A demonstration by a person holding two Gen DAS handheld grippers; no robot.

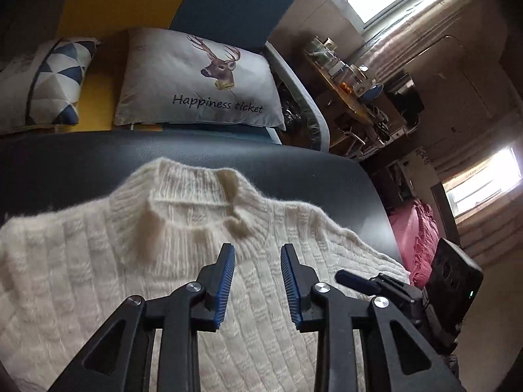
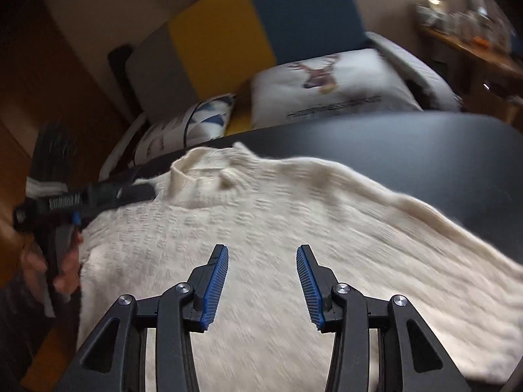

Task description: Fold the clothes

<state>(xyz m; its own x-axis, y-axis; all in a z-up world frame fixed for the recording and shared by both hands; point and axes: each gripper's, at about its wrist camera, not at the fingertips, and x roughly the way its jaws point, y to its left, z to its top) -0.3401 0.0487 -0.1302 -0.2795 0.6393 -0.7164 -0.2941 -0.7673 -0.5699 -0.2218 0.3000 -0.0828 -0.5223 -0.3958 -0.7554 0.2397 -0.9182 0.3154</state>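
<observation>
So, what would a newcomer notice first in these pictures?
First, the cream knitted sweater spread flat on the dark table, collar towards the sofa. Next, the deer cushion reading "Happiness ticket", behind the table. Both pairs of blue-padded jaws stand open above the sweater, holding nothing.

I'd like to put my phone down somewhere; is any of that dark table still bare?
Yes: the strip of table between the sweater's collar and the deer pillow, and the far corner beyond its shoulder. The near side is crowded by sweater and both grippers.
</observation>
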